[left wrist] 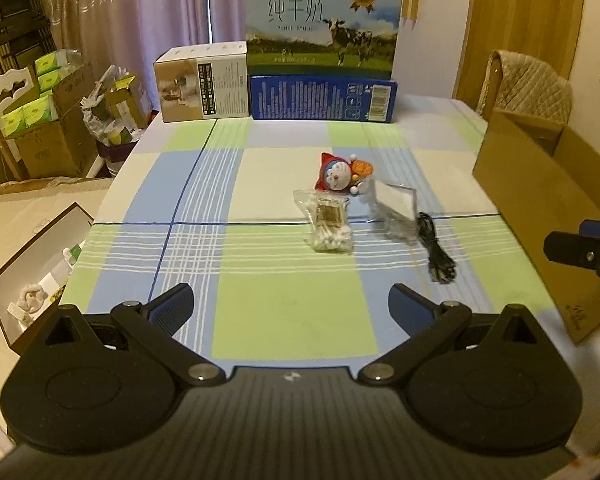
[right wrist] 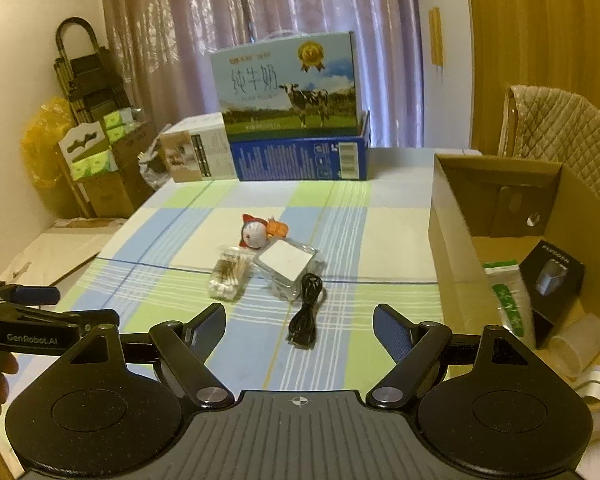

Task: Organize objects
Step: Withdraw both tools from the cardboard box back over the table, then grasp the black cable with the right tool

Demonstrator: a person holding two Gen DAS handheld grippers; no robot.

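Observation:
On the checked tablecloth lie a small cartoon figurine, a bag of cotton swabs, a clear packet with a white square inside and a coiled black cable. My left gripper stands open near the table's front, short of the items. My right gripper is open too, with the cable just ahead between its fingers. An open cardboard box stands on the right.
The cardboard box holds a black carton, a green-white packet and a plastic cup. A milk carton, a blue box and a white box stand at the table's far edge. A chair is behind right.

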